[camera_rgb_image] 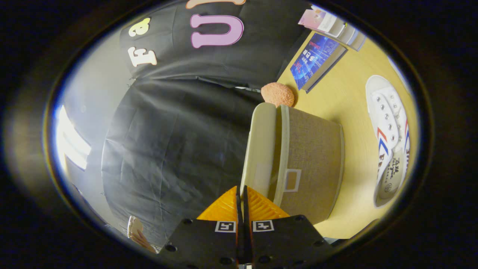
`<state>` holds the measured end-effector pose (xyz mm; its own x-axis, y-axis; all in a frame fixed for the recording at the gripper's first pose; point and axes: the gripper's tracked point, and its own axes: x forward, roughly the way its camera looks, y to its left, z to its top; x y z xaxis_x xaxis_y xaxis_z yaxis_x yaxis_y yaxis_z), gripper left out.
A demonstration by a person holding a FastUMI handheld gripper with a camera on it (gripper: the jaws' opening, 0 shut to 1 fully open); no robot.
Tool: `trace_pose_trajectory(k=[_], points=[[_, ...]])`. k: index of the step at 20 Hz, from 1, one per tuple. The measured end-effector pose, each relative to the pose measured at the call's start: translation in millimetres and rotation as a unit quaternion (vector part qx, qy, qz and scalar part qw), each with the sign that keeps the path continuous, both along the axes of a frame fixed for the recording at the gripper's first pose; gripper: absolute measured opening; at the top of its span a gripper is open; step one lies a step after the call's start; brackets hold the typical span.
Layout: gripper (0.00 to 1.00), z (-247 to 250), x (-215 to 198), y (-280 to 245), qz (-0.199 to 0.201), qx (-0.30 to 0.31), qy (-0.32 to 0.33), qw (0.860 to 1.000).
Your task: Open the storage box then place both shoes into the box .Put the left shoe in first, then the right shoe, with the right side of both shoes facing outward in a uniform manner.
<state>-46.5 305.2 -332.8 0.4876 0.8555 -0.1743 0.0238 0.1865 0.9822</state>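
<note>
your gripper (241,194) sits nearest, its two fingers pressed almost together with just a thin slit between them, and the edge of the lid (259,149) runs right into that slit, so you seem to have the lid pinched by its near edge, though the contact itself is hard to make out. you see the whole scene rolled on its side. the lid stands lifted away from the storage box (312,164), leaving a gap between the lid and the box's pale rim. the box is a brownish fabric one with a small pale-framed label window on its side, and it rests on the yellow-wood table (347,93). beyond the box, just past its far edge, you have a fuzzy orange ball (277,94). further off on the table lies a blue-covered book (317,59), with a stack of books (332,24) behind it. well apart from the box, out on the table, one white shoe (388,138) with red and blue stripes lies with its laces side showing
</note>
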Motion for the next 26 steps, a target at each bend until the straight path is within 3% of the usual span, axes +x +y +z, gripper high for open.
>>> trace_pose_trajectory(k=[13, 17, 18, 26], points=[[0.05, -15.6, 11.5, -26.0, -0.029, -0.06, 0.026, 0.997], [0.1, -18.4, 12.0, -26.9, -0.029, -0.057, 0.035, 0.997], [0.21, -17.2, 13.1, -24.2, -0.03, -0.05, 0.037, 0.998], [0.22, -15.1, 25.8, -24.9, -0.053, -0.006, 0.06, 0.997]])
